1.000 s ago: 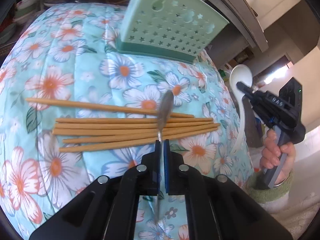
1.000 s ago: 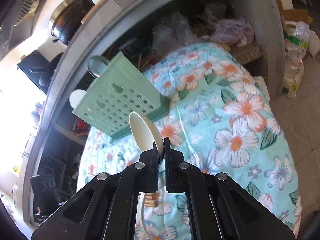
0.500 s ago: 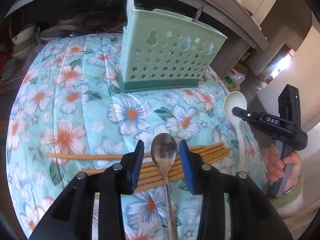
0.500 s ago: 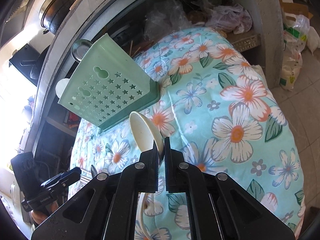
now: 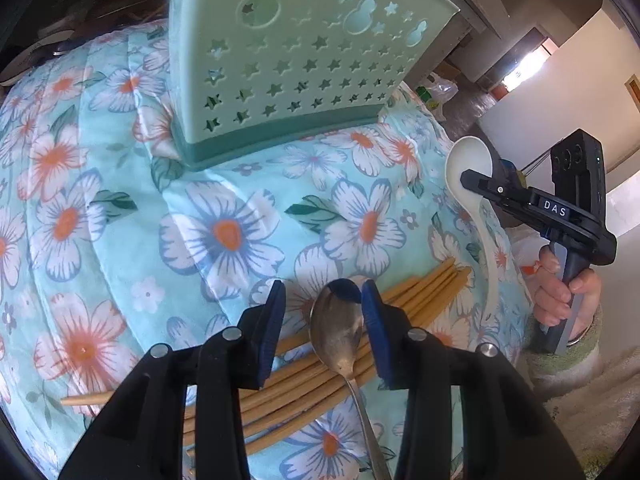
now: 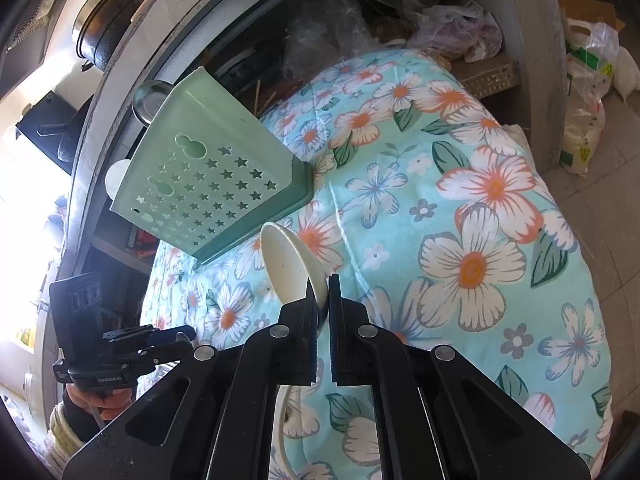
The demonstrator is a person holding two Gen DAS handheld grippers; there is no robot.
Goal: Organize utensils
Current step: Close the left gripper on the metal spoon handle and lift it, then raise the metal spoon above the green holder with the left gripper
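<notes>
Floral tablecloth (image 6: 472, 208), teal w/ orange-white flowers. Grey concrete counter (image 6: 120, 60) behind; black pot (image 6: 108, 20) on top. Cluttered shelf under, plastic bags (image 6: 456, 28). Tiled floor (image 6: 616, 200) right. Bright window light left.

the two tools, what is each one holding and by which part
The right tool grips the white spoon by the rim of its bowl. The left tool is closing, its pads either side of the metal spoon's bowl, not gripping.

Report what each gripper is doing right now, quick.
Left gripper: jaws closing around the metal spoon, pads not clearly pressing it.
Right gripper: shut on the white spoon.
</notes>
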